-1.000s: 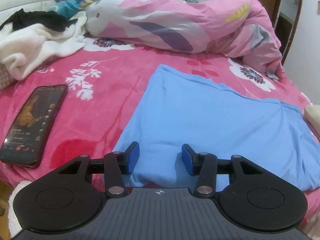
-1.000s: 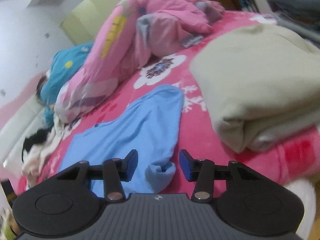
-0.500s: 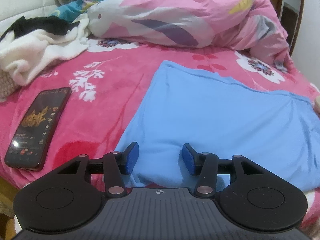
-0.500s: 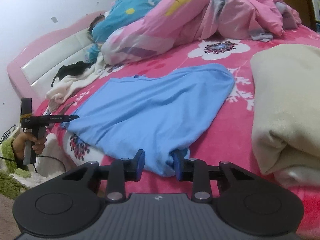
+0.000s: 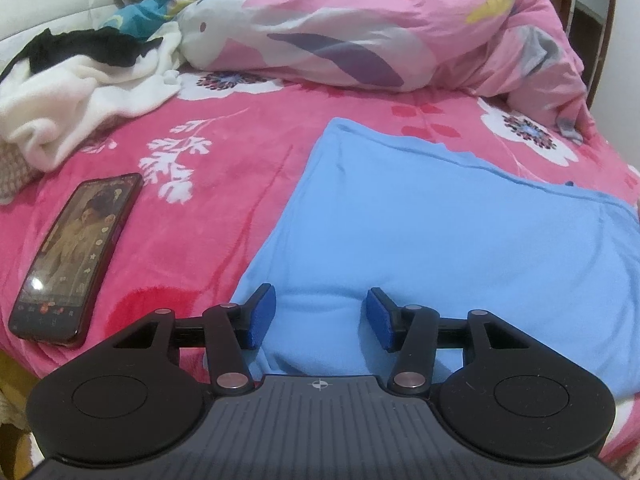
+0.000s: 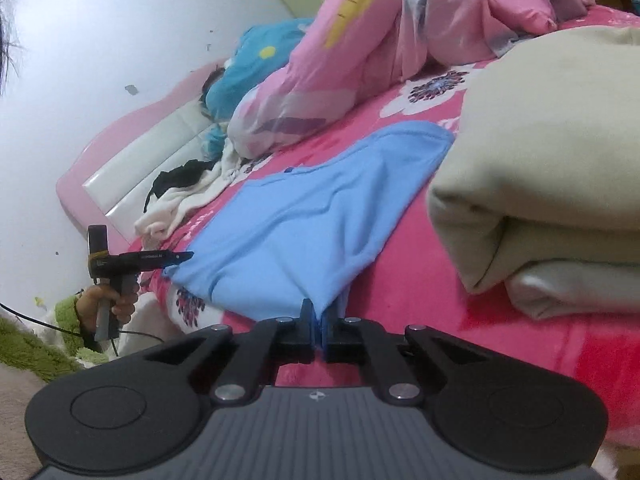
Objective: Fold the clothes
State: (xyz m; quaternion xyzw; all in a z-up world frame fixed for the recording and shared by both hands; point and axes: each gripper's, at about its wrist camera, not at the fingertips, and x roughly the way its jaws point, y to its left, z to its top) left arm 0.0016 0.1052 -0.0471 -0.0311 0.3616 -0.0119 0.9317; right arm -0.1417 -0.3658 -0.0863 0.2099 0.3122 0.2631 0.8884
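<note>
Your right gripper (image 6: 319,330) is pinching the near edge of the blue garment (image 6: 320,216), which is lying spread on the pink bedspread (image 5: 208,216). Your left gripper (image 5: 318,318) is hanging with its jaws apart over the garment's near left corner. Left of it, a phone (image 5: 76,256) is lying screen up. Farther back, a pink quilt (image 5: 380,36) is bunching up.
</note>
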